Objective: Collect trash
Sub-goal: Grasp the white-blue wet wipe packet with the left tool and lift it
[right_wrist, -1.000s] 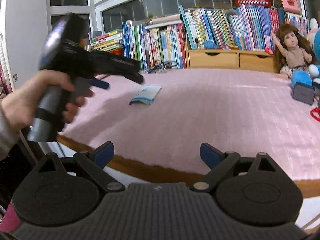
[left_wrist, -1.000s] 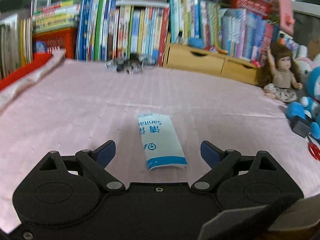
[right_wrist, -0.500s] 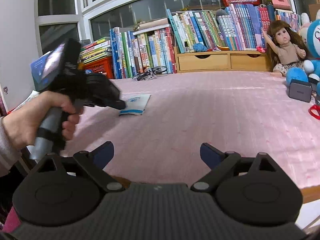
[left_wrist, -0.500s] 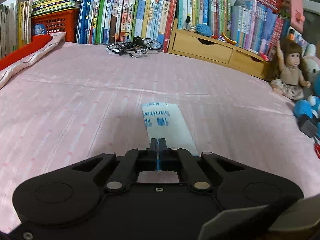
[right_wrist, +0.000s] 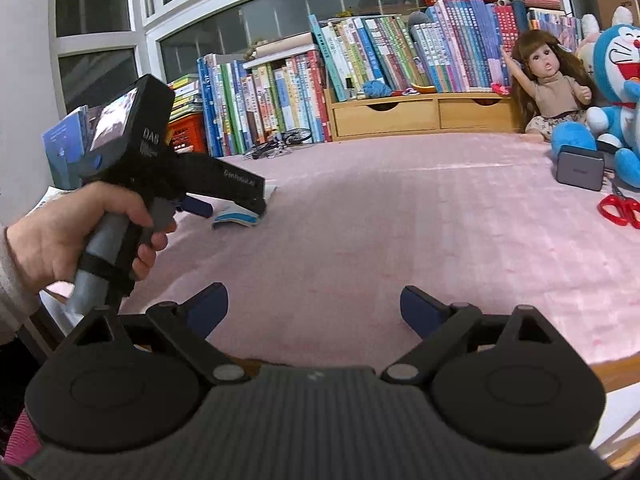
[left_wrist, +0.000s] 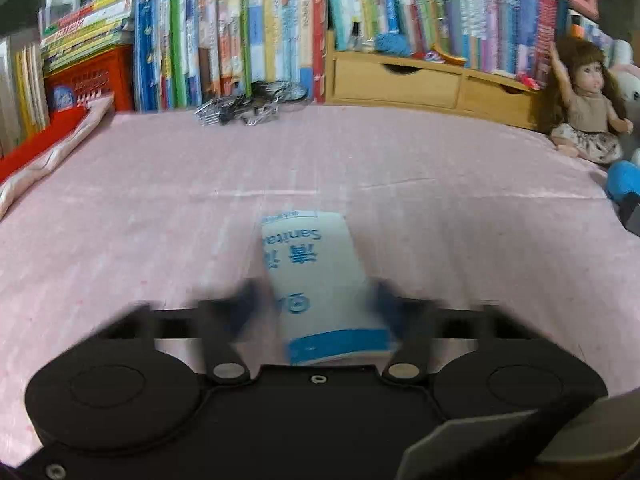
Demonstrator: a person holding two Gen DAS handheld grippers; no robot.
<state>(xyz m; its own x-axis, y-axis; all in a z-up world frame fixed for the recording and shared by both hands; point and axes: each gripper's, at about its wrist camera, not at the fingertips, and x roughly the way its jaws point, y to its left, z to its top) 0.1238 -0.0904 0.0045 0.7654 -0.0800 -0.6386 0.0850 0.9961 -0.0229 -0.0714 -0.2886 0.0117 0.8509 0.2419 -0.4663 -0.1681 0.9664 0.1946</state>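
Your left gripper (left_wrist: 320,304) sits low over the pink table cover (left_wrist: 120,216), its fingers smeared by motion and standing either side of the white-and-blue wipe packet (left_wrist: 316,276). They look parted about the packet's width, but through the blur you cannot tell whether the pads are pressing its edges or are just clear of them. The packet's near end appears slightly bowed up off the cover between the fingers, as the right wrist view suggests too.

A thin, slick packet like this will likely buckle or squirt forward if you squeeze its edges flat-on, and it may slide along the cloth instead of lifting. Coming down too hard could also pinch a fold of the cover along with it.

Your right gripper (right_wrist: 314,312) hangs near the table's front edge with its jaws wide apart and nothing between them, well apart from the packet, so it cannot steady anything from there.
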